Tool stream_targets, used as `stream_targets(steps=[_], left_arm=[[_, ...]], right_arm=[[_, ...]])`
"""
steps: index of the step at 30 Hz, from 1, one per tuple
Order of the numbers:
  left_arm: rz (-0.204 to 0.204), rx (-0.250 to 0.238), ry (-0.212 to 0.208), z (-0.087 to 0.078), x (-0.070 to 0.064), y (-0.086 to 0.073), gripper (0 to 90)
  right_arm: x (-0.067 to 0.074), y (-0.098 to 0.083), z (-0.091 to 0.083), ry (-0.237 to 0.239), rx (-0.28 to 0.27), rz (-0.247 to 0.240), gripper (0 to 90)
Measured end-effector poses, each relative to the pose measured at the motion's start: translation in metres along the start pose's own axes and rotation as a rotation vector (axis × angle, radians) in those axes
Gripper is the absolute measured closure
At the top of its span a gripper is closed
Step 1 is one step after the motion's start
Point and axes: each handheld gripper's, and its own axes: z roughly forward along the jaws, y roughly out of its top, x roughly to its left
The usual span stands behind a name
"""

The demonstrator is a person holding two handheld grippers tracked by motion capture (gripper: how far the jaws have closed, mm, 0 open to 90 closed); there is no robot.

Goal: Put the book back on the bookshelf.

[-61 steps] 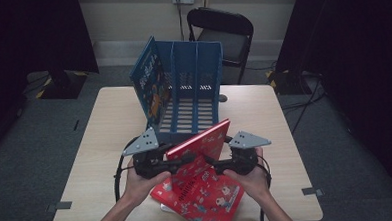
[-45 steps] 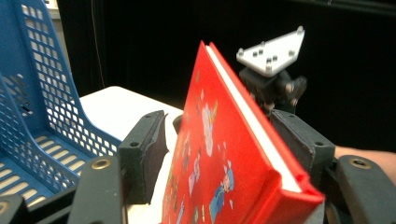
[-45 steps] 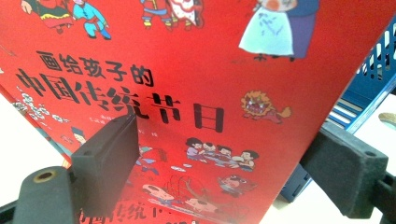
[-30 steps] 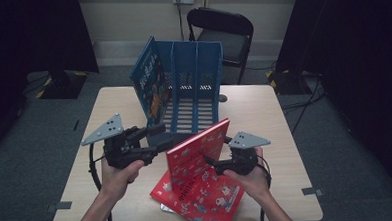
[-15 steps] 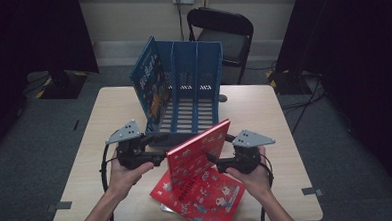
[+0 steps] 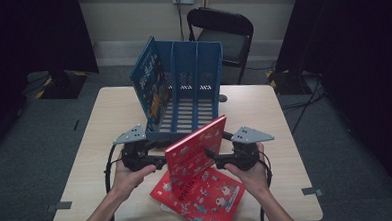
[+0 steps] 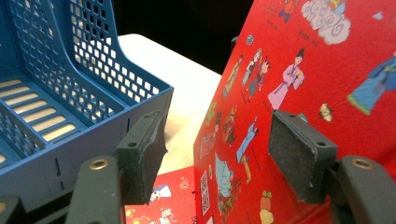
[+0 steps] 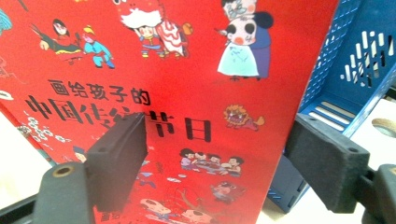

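A red picture book [image 6: 196,150] stands tilted on its lower edge on a second red book [image 6: 203,200] that lies flat near the table's front. My right gripper [image 6: 211,157] is at its right side; its jaws have just been closing and stand apart in front of the title cover [image 8: 187,70], with no pad pressing on it. My left gripper [image 6: 161,162] is at the book's left side. Its jaws have just been opening, and the back cover [image 7: 303,70] is just beyond them. The book's near edge shows between the left gripper's [image 7: 217,149] pads.
A blue file rack [image 6: 184,48] stands behind the books, with a blue book [image 6: 150,85] in its left compartment. Its front wall [image 7: 70,140] is close to my left jaw. Bare table [image 6: 109,124] lies left and right. A black chair [image 6: 220,29] is beyond the table.
My left gripper came back from the left, moving down and in to the red book's left side. The right gripper and the tilted book stayed where they were.
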Motion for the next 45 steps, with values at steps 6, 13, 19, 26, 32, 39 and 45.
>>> stream_targets(steps=[6,13,19,26,32,39,45], left_arm=[[0.023,0.004,-0.019,0.004,-0.006,-0.001,36.2],[0.023,0.009,-0.026,0.007,-0.006,-0.003,35.5],[0.038,0.016,-0.017,0.009,-0.010,-0.002,32.7],[0.038,0.028,-0.011,0.010,-0.009,-0.004,32.8],[0.048,0.037,-0.011,0.013,-0.012,-0.004,33.1],[0.050,0.046,-0.013,0.014,-0.013,-0.005,33.3],[0.057,0.046,-0.017,0.017,-0.016,-0.005,33.5]], right_arm=[[-0.001,0.001,0.001,0.013,0.006,0.011,23.6],[-0.002,0.002,0.002,0.017,0.010,0.016,23.6],[-0.002,0.002,0.005,0.028,0.011,0.026,24.3],[-0.001,0.002,0.006,0.030,0.015,0.022,24.2],[-0.002,0.002,0.007,0.033,0.011,0.027,24.2],[-0.002,0.002,0.008,0.037,0.009,0.029,25.5],[-0.003,0.001,0.009,0.044,0.006,0.033,25.6]])
